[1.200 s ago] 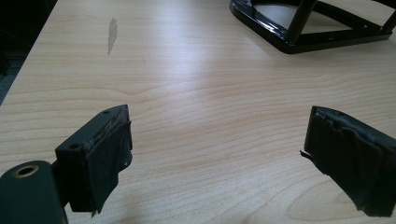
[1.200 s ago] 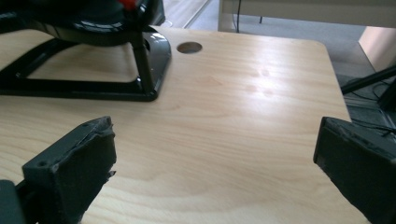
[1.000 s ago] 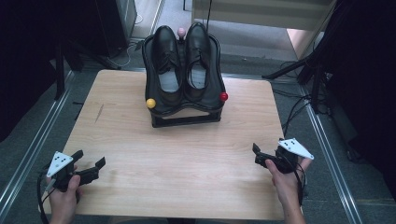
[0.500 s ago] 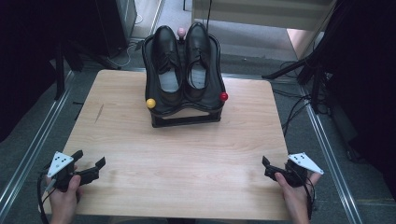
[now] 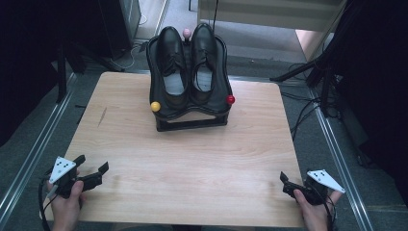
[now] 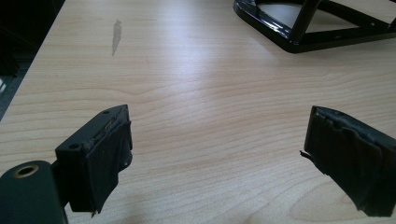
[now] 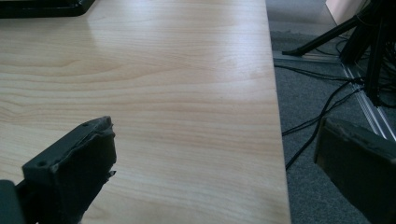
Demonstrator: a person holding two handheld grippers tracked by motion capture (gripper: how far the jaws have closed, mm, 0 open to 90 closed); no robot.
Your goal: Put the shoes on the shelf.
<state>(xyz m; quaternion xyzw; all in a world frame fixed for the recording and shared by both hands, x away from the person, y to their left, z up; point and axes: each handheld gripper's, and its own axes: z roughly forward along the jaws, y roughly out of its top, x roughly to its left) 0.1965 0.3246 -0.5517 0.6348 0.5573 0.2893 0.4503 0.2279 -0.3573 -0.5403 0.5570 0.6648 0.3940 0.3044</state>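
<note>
Two black leather shoes (image 5: 187,67) sit on one black stand (image 5: 191,122) at the light wooden desk's (image 5: 192,163) far edge. Left gripper (image 5: 91,169) and right gripper (image 5: 285,182), fingers spread wide and empty, hover at the near corners, bare desk between.

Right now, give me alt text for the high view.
A pair of black lace-up shoes sits on a black stand at the far side of a wooden table. At the near corners, the left gripper and right gripper rest open.
</note>
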